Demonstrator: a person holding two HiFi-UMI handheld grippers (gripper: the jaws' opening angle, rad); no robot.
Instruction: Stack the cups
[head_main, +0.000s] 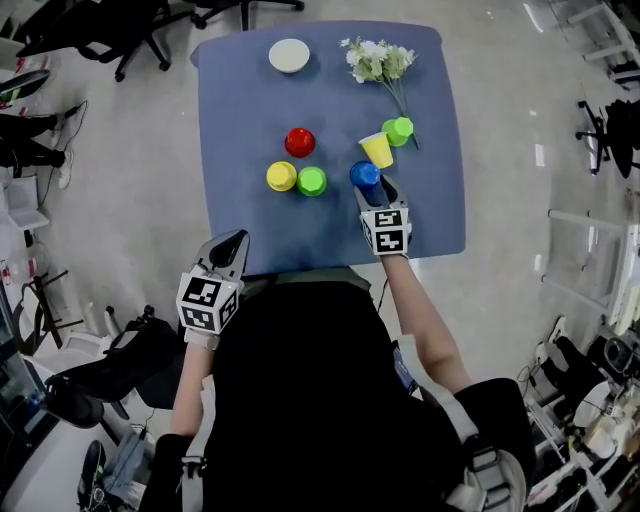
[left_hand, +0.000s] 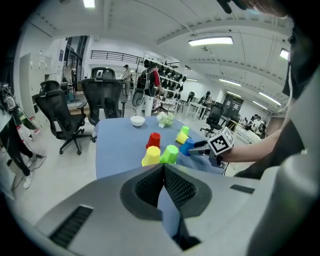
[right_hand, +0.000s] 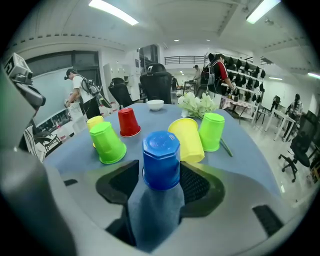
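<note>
Several plastic cups stand upside down on the blue table (head_main: 240, 90): red (head_main: 300, 142), yellow (head_main: 282, 176) and green (head_main: 312, 181) in a cluster, and another green (head_main: 399, 131) to the right. A second yellow cup (head_main: 377, 150) is tilted beside it. My right gripper (head_main: 370, 188) is open, its jaws wide on either side of the upside-down blue cup (right_hand: 161, 159), which rests on the table. My left gripper (left_hand: 163, 172) is shut and empty, held off the table's near left edge.
A white bowl (head_main: 289, 55) and a bunch of white flowers (head_main: 378, 60) sit at the table's far side, the flower stem running down by the right green cup. Office chairs (head_main: 130, 30) stand on the floor beyond the table.
</note>
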